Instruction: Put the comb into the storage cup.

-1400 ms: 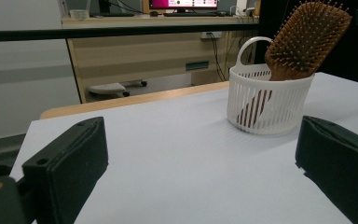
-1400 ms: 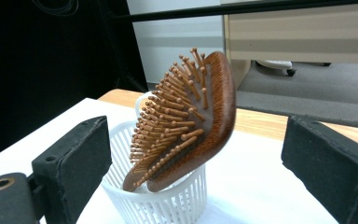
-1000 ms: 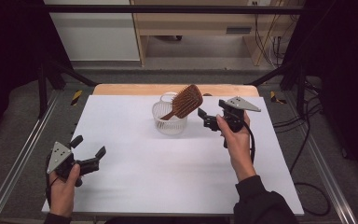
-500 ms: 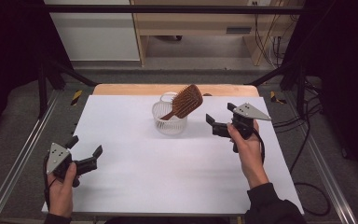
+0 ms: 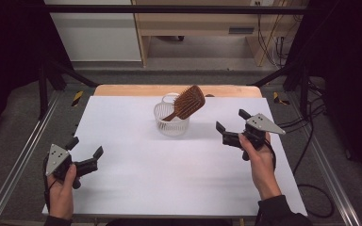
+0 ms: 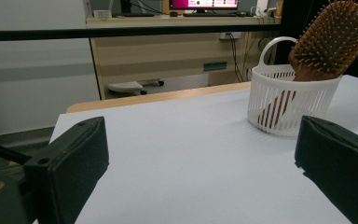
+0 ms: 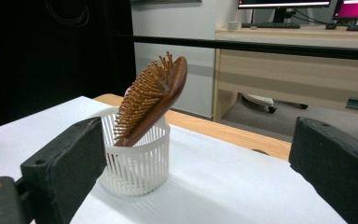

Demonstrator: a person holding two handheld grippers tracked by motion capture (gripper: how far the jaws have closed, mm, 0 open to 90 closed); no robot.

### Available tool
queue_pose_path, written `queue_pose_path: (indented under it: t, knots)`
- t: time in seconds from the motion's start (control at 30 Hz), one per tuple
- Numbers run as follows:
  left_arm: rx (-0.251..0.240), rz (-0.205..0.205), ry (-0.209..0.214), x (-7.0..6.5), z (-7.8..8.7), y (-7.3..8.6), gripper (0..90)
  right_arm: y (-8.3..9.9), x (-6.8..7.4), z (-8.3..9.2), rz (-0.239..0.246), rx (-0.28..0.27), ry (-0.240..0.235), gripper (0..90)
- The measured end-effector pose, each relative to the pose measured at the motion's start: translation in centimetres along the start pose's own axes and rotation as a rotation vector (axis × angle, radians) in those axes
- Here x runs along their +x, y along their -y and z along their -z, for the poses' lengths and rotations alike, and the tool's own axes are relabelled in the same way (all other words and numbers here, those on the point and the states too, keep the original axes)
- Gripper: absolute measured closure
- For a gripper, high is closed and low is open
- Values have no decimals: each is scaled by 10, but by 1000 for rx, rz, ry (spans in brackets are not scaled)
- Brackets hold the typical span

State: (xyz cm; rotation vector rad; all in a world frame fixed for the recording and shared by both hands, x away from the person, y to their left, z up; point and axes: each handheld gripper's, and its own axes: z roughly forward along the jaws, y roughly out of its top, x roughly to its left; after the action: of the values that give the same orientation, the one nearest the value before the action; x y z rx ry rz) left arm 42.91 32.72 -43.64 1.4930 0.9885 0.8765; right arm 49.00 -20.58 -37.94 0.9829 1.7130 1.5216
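Observation:
A wooden hairbrush stands slanted, handle down, in a small white slotted basket at the back middle of the white table. My right gripper hovers to the right of the basket, apart from it. Its jaws are open, have just been opening wider, and have nothing between them. The right gripper view shows the brush and basket ahead of my right gripper. My left gripper is open and empty at the near left. In its view the basket and brush stand far off beyond my left gripper.
A wooden strip runs along the table's far edge. Metal frame rails flank the table, and cables lie on the floor at the right. A desk with monitors stands behind.
My right gripper has drawn back to the right and nearer, away from the brush and basket. The brush stays in the basket. The left hand has kept still.

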Motion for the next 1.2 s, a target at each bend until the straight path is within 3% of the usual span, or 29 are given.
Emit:
queue_pose_path:
  t: [0.17,0.6,1.2]
  knots:
    - [0,-4,-19,0,0,0,40,5,-6,11,-4,-12,18,39]
    - [-10,-1,59,-4,6,-1,15,20,-14,35,18,-16,43,33]
    - [-18,10,78,-3,8,-1,13,47,-24,63,-5,-23,87,31]
